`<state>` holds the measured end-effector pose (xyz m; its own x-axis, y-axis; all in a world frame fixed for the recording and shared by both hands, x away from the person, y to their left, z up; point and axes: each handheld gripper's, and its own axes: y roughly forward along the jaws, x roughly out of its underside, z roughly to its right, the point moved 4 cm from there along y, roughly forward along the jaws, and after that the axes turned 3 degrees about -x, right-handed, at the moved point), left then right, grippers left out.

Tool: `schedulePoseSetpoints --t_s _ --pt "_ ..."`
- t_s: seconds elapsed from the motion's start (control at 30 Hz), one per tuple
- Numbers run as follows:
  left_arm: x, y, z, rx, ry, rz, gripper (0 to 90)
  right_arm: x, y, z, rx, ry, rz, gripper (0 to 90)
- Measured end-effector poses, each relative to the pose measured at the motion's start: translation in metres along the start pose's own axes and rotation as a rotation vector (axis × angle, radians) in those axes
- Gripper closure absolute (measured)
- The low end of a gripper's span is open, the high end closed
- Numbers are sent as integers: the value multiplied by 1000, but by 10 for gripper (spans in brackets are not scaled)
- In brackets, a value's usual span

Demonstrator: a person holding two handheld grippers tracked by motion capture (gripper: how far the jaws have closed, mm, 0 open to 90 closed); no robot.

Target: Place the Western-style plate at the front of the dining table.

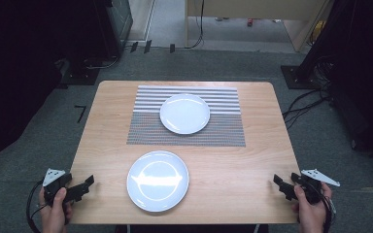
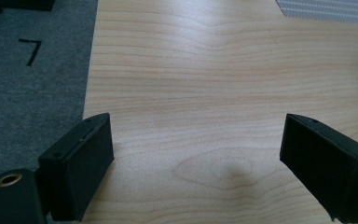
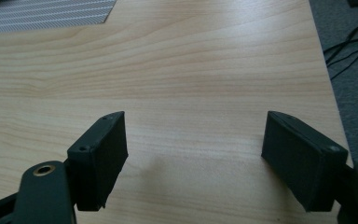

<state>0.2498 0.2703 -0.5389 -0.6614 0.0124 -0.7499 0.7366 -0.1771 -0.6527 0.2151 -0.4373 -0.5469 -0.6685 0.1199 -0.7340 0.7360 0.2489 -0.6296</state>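
- Sitting on the wooden table (image 1: pixel 252 165) are two white plates: the near plate (image 1: pixel 158 180) lies on bare wood close to the person's edge, between the two grippers, and the far plate (image 1: pixel 184 113) rests on the striped placemat (image 1: pixel 223 131) further back
- Judging from the layout, the mat marks a place setting, so the near plate looks like the thing to be handled, lying within reach of both hands
- The left gripper (image 1: pixel 85 184) is held at the table's near left corner, its jaws spread wide with only bare wood between them in the left gripper view (image 2: pixel 196 154)
- The right gripper (image 1: pixel 279 184) sits at the near right corner, jaws likewise spread apart and pinching nothing (image 3: pixel 193 154)
- Both hands grip the handles from below the near edge, each gripper angled inward toward the near plate and well apart from it, which reads as a ready stance
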Motion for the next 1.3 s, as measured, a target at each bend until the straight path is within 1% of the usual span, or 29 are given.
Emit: schedulePoseSetpoints --t_s 0.1,0.17,0.27,0.33,0.37,0.4,0.5,0.67,1.3 --pt "2 1 3 -22 32 -10 93 2 0 -2 27 -38 -2 208" --pt "4 2 5 -33 51 -20 92 5 1 -6 61 -81 -4 182" --pt "6 3 7 -50 80 -27 87 7 4 -11 99 -127 -28 151" --pt "6 3 10 -69 103 -35 87 7 6 -14 121 -150 -39 141" --pt "7 4 11 -81 120 -42 87 7 6 -14 122 -148 -39 140" --pt "7 4 12 -81 132 -47 82 7 6 -14 122 -147 -38 140" --pt "7 5 13 -74 132 -50 66 7 6 -14 123 -148 -38 140" --pt "7 5 13 -80 128 -55 42 7 6 -14 122 -150 -38 139" --pt "6 7 13 -90 116 -58 29 7 6 -14 122 -149 -40 130"
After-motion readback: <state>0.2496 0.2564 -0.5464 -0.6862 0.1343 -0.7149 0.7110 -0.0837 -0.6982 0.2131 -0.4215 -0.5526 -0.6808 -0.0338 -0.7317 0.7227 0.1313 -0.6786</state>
